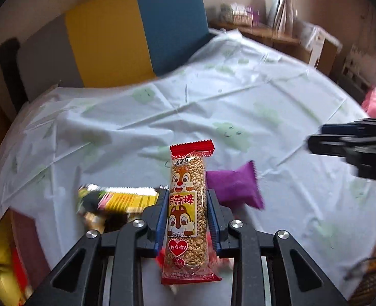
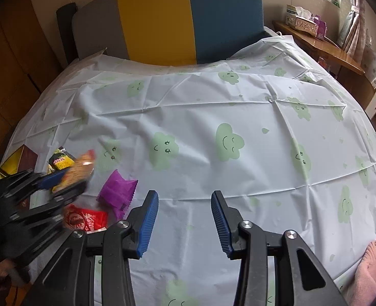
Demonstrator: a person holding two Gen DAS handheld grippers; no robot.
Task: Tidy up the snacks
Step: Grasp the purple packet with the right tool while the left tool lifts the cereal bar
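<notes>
My left gripper (image 1: 188, 219) had its blue pads clamped on the sesame bar (image 1: 187, 211), the wrapper standing lengthwise between them, clear of the cloth. My right gripper (image 2: 185, 219) hung partly open and empty over bare cloth. I judged this the carrying step: one snack lifted, wanting a spot. At two o'clock of the bar lay the purple packet (image 1: 235, 187); at nine o'clock the yellow packet (image 1: 121, 199), blurred. The red packet (image 2: 86, 219) sat at nine o'clock of my right fingers. Next I would need a steady lowering beside its kind. The cloud-print tablecloth (image 2: 238, 102) covered the table; a colour-block headboard (image 2: 188, 17) stood at twelve o'clock.
</notes>
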